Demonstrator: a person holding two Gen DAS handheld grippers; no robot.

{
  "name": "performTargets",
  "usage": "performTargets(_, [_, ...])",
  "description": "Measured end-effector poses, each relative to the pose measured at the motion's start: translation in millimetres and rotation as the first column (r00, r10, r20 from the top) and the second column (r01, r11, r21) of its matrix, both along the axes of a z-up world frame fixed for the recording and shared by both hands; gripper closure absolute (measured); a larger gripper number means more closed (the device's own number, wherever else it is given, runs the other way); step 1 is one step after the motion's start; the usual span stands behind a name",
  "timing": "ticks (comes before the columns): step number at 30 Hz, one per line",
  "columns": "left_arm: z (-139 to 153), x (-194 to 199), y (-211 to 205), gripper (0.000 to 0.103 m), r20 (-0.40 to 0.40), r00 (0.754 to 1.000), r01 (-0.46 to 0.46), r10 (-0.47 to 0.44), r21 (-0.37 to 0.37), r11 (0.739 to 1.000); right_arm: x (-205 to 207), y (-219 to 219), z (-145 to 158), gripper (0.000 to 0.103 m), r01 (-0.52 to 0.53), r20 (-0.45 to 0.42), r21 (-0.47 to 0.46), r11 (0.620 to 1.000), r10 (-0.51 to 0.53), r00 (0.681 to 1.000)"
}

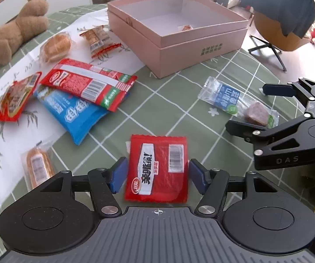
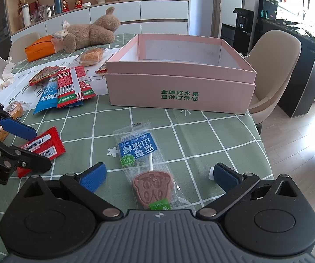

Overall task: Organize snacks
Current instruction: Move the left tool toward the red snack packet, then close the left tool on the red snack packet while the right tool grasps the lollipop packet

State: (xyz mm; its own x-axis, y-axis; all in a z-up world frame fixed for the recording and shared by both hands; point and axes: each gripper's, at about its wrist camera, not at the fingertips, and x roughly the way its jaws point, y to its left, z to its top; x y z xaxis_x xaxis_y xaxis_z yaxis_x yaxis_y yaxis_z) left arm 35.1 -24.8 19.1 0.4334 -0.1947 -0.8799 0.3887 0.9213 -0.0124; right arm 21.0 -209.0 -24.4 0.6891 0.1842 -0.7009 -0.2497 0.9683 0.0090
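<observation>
My left gripper (image 1: 157,175) is open with its blue pads on either side of a small red snack packet (image 1: 157,168) that lies flat on the green checked tablecloth (image 1: 179,100); the pads stand close to its edges. My right gripper (image 2: 158,175) is open wide around a clear-wrapped lollipop snack with a blue label (image 2: 146,164). That snack also shows in the left wrist view (image 1: 238,100), with the right gripper (image 1: 258,107) around its end. The red packet (image 2: 44,146) and left gripper (image 2: 29,144) show at the left of the right wrist view. An open pink box (image 2: 179,87) stands behind.
A pile of red and blue snack bags (image 1: 80,94), bread packets (image 1: 56,47) and a wrapped biscuit (image 1: 98,40) lie left of the pink box (image 1: 201,52), which holds one small item (image 1: 187,28). A plush bear (image 2: 91,32), an orange pouch (image 2: 40,49) and chairs (image 2: 273,70) surround the table.
</observation>
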Motion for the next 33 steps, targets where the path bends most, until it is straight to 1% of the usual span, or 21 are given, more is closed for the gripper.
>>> performTargets(2, [0,-5,-1,0.038,0.008,1.0,-0.008,0.008,-0.008,1.0,3,1,3,0.0,-0.023,-0.021,-0.002,1.0,0.023,1.0])
performTargets(4, [0,-7,2,0.038,0.004,0.999,-0.038,0.038,-0.03,0.999,7,1,8,0.008,-0.047,-0.044,0.005,0.999,0.047,0.998])
performTargets(7, [2,-7,6,0.038,-0.032,0.996,-0.079,0.078,-0.057,0.995,8,5,16,0.032,-0.089,-0.085,-0.025,0.996,0.087,0.993])
performTargets(8, [3,-5,6,0.038,-0.046,0.995,-0.09,0.088,-0.062,0.994,7,5,20,0.051,-0.11,-0.103,-0.027,0.994,0.107,0.989])
performTargets(9, [4,-3,7,0.038,-0.062,0.993,-0.105,0.101,-0.069,0.992,5,6,23,0.064,-0.129,-0.123,-0.036,0.991,0.124,0.985])
performTargets(10, [4,-1,8,0.036,-0.073,0.991,-0.117,0.111,-0.075,0.99,3,6,25,0.066,-0.15,-0.147,-0.037,0.988,0.143,0.979])
performTargets(12, [5,4,8,0.034,-0.098,0.988,-0.129,0.121,-0.086,0.988,-1,3,28,0.068,-0.159,-0.181,-0.018,0.987,0.154,0.971])
performTargets(14, [5,4,6,0.039,-0.095,0.988,-0.129,0.122,-0.071,0.989,-6,-3,30,0.068,-0.145,-0.202,0.001,0.989,0.142,0.969])
performTargets(15, [6,1,5,0.055,-0.075,0.99,-0.125,0.121,-0.06,0.99,-8,-7,33,0.068,-0.135,-0.2,0.011,0.991,0.134,0.97])
performTargets(17, [10,-5,6,0.088,-0.044,0.991,-0.128,0.124,-0.082,0.988,-11,-16,42,0.068,-0.111,-0.189,0.041,0.993,0.117,0.975])
performTargets(18, [13,-9,6,0.094,-0.028,0.992,-0.124,0.122,-0.091,0.988,-12,-21,48,0.068,-0.102,-0.18,0.06,0.993,0.111,0.977])
performTargets(20, [21,-14,6,0.092,0.018,0.993,-0.114,0.116,-0.097,0.989,-15,-31,63,0.069,-0.083,-0.147,0.089,0.993,0.096,0.984])
performTargets(21, [24,-14,6,0.092,0.026,0.993,-0.111,0.114,-0.101,0.989,-15,-36,70,0.069,-0.077,-0.131,0.099,0.992,0.089,0.987])
performTargets(23, [28,-12,7,0.092,0.006,0.993,-0.12,0.122,-0.123,0.985,-13,-42,83,0.068,-0.072,-0.095,0.117,0.991,0.083,0.992])
performTargets(24, [29,-11,6,0.089,-0.008,0.992,-0.123,0.123,-0.137,0.983,-11,-42,87,0.068,-0.073,-0.081,0.112,0.991,0.082,0.993])
performTargets(25, [30,-11,4,0.085,-0.022,0.992,-0.123,0.121,-0.147,0.981,-9,-42,88,0.068,-0.073,-0.073,0.098,0.993,0.08,0.994])
performTargets(27, [31,-15,-8,0.085,-0.012,0.994,-0.11,0.11,-0.145,0.983,-4,-40,81,0.068,-0.07,-0.083,0.065,0.995,0.076,0.994])
performTargets(28, [30,-17,-18,0.083,0.003,0.996,-0.083,0.084,-0.129,0.988,-2,-39,75,0.068,-0.065,-0.096,0.053,0.996,0.07,0.993])
performTargets(30, [23,-19,-41,0.081,0.032,0.999,-0.021,0.022,-0.044,0.999,1,-36,59,0.068,-0.046,-0.127,0.021,0.999,0.049,0.991])
performTargets(32, [14,-20,-60,0.081,0.036,0.999,0.008,-0.009,0.04,0.999,2,-33,44,0.068,-0.027,-0.147,-0.016,0.999,0.025,0.989])
performTargets(33, [10,-21,-67,0.082,0.033,0.999,0.024,-0.026,0.058,0.998,1,-32,38,0.068,-0.022,-0.156,-0.025,0.999,0.018,0.988])
